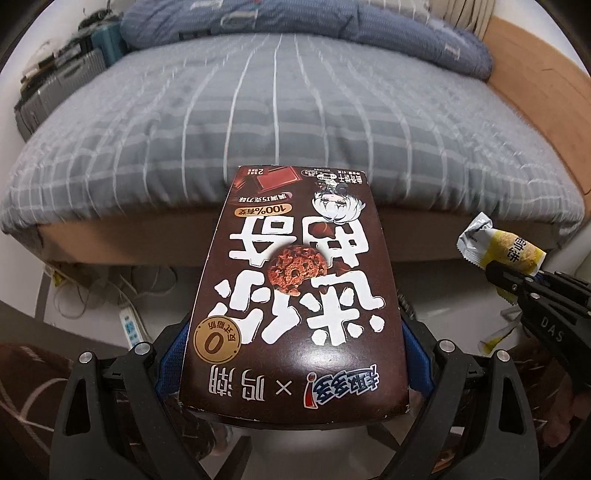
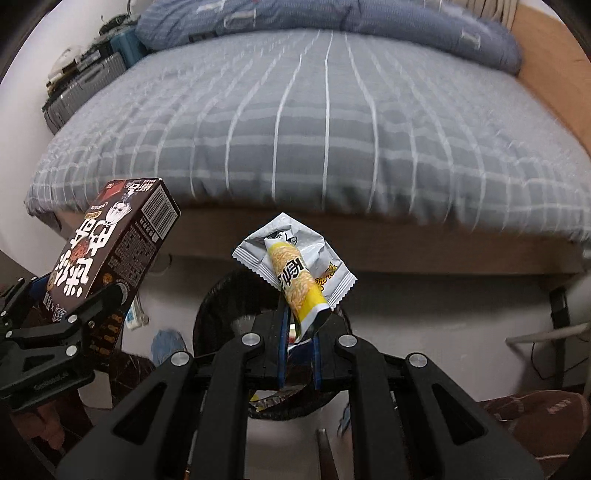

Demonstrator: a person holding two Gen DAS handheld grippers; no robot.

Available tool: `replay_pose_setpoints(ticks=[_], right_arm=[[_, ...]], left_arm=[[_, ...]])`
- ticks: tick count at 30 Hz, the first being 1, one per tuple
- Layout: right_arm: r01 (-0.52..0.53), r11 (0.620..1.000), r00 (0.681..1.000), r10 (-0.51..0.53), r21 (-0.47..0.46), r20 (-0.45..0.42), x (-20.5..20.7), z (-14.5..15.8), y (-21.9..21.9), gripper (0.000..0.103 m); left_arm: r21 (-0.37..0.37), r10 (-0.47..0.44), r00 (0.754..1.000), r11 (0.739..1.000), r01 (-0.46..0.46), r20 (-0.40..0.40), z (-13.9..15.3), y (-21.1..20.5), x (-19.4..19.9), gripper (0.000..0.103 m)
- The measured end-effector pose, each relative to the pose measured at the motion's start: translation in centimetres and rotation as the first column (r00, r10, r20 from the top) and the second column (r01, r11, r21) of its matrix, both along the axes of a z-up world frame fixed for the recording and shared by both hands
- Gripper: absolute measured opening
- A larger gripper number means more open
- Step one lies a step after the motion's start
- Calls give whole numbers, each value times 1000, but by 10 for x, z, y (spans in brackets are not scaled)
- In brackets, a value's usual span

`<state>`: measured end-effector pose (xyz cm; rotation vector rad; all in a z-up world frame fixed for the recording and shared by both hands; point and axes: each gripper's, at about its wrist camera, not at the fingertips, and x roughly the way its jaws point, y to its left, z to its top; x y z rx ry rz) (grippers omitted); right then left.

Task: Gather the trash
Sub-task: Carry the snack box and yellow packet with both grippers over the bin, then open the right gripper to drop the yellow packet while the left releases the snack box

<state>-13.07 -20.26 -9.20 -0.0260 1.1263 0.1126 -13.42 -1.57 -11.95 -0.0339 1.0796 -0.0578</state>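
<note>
My left gripper point(image 1: 295, 354) is shut on a dark brown cookie box point(image 1: 295, 280) with white lettering, held in the air in front of the bed; the box hides the fingertips. The box also shows in the right wrist view point(image 2: 110, 251) at the left. My right gripper point(image 2: 299, 325) is shut on a crumpled yellow and silver snack wrapper point(image 2: 295, 273), which sticks up past the fingers. It hangs over a black-lined trash bin point(image 2: 221, 306) on the floor below. The wrapper also shows at the right of the left wrist view point(image 1: 498, 247).
A bed with a grey checked cover point(image 2: 314, 129) and blue pillows point(image 2: 332, 18) fills the background. Suitcases point(image 2: 85, 85) stand at its left. A power strip and cables point(image 1: 129, 325) lie on the floor. A brown slipper point(image 2: 535, 410) lies at the lower right.
</note>
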Motion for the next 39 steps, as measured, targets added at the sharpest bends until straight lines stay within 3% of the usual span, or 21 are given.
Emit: replay_pose_setpoints(ticks=[10, 15, 21, 29, 35, 39], right_arm=[[-50, 999, 992, 50, 3, -112, 21, -52, 21, 9], [-89, 996, 985, 88, -1, -147, 27, -68, 41, 11], [-123, 992, 980, 121, -2, -155, 31, -75, 56, 21], [-152, 988, 976, 148, -15, -158, 27, -80, 66, 45], [-159, 987, 975, 155, -13, -159, 21, -86, 73, 50], [-160, 987, 976, 158, 1, -150, 23, -82, 70, 64]], left_arm=[[32, 34, 995, 999, -31, -97, -36, 0, 11, 89], [37, 71, 992, 997, -67, -103, -34, 9, 7, 89], [36, 107, 990, 994, -104, -97, -18, 13, 3, 89], [35, 121, 989, 992, -118, -89, 5, 1, 0, 89], [33, 111, 990, 994, -109, -86, 5, -2, 0, 89], [34, 110, 990, 994, -107, -85, 6, 0, -2, 89]])
